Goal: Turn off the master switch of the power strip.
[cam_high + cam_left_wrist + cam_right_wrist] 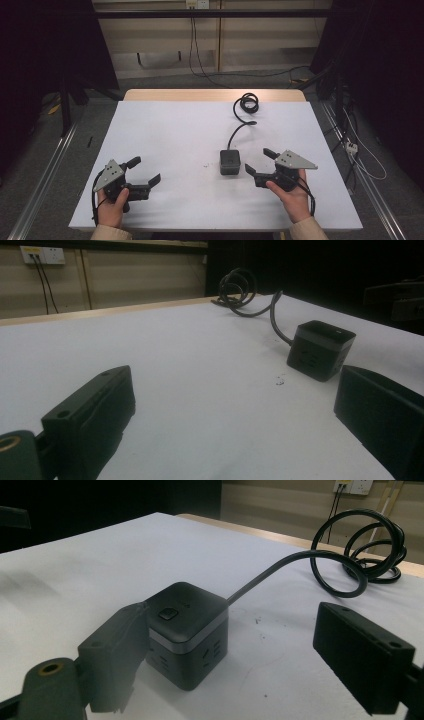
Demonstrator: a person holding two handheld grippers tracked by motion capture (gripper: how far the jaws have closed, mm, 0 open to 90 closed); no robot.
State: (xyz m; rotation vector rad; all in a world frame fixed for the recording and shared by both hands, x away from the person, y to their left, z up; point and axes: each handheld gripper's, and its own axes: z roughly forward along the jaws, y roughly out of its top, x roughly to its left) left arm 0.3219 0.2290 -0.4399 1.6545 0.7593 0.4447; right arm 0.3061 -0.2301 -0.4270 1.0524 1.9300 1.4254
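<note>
The table [165, 130] carried a white sheet, with a strip of bare wood along its far edge. On the sheet, right of centre and toward the near side, sat a small dark cube-shaped power block [229, 162]. It stood upright on its base, a push button on its top face and socket slots on its sides. A black cable [240, 125] ran from its far side and ended in loose loops near the far edge.

The right gripper [260, 162] was held low over the sheet just beside the cube, on its right, pointing left toward it. Its jaws were spread wide. From the right gripper view, one jaw lay at the cube's near corner, partly overlapping it, and I could not tell if it touched; the other jaw stood well clear over bare sheet. Nothing was pinched. The cube [187, 632] was not squarely between the jaws.

The left gripper [145, 171] was held at the near left, well apart from the cube, jaws likewise spread and holding nothing. In the left gripper view, only bare sheet lay between them, with the cube [320, 350] farther off.

Each gripper sat in a hand: left hand [112, 207], right hand [294, 197], sleeves at the near edge.
</note>
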